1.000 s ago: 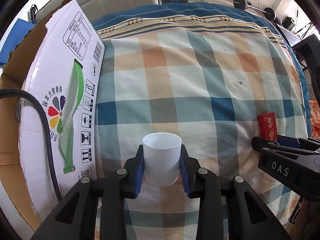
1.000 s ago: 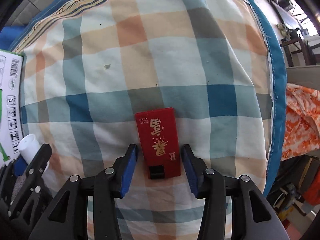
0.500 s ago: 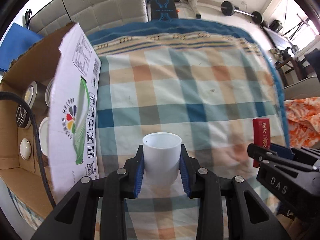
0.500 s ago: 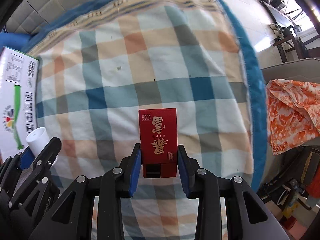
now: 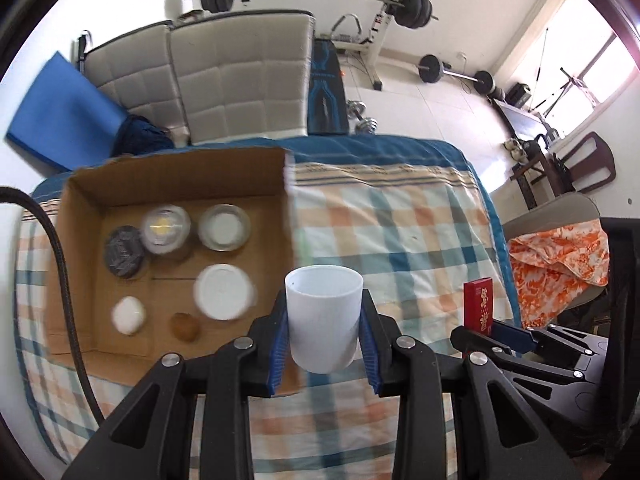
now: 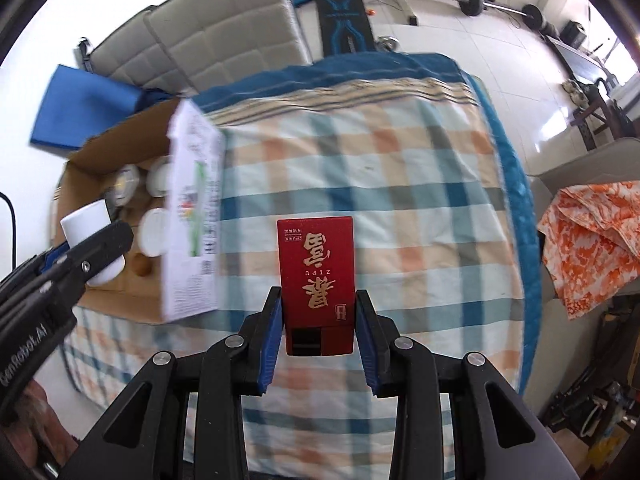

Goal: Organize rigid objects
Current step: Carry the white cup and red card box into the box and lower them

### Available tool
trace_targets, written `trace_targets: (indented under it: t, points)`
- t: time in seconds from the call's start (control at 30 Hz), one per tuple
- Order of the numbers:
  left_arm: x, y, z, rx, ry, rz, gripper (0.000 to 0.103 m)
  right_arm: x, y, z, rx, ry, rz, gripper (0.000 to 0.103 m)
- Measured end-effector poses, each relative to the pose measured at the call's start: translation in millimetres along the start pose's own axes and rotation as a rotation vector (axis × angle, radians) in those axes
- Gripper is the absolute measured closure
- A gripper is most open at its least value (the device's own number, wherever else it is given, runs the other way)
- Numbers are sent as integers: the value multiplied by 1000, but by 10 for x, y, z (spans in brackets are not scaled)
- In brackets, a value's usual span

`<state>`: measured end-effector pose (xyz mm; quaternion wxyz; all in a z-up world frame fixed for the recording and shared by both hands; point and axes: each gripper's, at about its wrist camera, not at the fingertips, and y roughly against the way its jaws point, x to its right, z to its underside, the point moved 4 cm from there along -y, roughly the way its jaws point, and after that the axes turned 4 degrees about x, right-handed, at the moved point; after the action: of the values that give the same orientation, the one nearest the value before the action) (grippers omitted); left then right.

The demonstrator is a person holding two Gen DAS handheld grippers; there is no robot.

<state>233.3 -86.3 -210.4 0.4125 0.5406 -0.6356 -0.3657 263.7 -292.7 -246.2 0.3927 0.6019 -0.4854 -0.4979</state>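
Note:
My left gripper [image 5: 323, 334] is shut on a white plastic cup [image 5: 323, 312] and holds it upright, high above the checked bed, beside the right wall of an open cardboard box [image 5: 80, 280]. The cup also shows in the right wrist view [image 6: 86, 224]. My right gripper [image 6: 318, 332] is shut on a red box with gold characters [image 6: 316, 276], lifted above the bed; it shows at the right of the left wrist view [image 5: 478, 310]. The cardboard box [image 6: 188, 216] holds several round lids and jars [image 5: 224, 290].
The bed [image 5: 400, 240] has a checked cover with a blue border. A grey padded headboard [image 5: 224, 80] and a blue mat [image 5: 60, 112] stand behind the box. An orange cloth [image 6: 592, 232] lies on a chair at the right. Weights [image 5: 416, 4] lie on the floor beyond.
Both grippers have risen well above the bed with their objects. The right gripper closed on the red box and lifted it. The inside of the cardboard box has come into view.

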Motion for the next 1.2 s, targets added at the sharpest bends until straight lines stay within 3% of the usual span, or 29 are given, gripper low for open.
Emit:
trace_targets:
  t: [0.17, 0.3, 0.5, 0.63, 0.87, 1.2]
  points:
    - [-796, 272, -3, 15, 40, -63, 74, -779, 4, 59, 7, 44, -74, 67]
    - [-1459, 270, 37, -13, 73, -120, 74, -1417, -195, 34, -18, 65, -137, 67]
    - [-2180, -242, 104, -139, 138, -134, 74, -2215, -732, -116, -74, 79, -166, 67]
    - [-2576, -700, 129, -230, 175, -146, 74, -2487, -1147, -228, -106, 82, -133, 67]
    - [-2784, -1213, 196, -334, 146, -178, 74, -2622, -1847, -339, -173, 77, -56, 67]
    - [-2807, -1624, 286, -418, 113, -183, 74, -2694, -2287, -314, -208, 91, -1, 66]
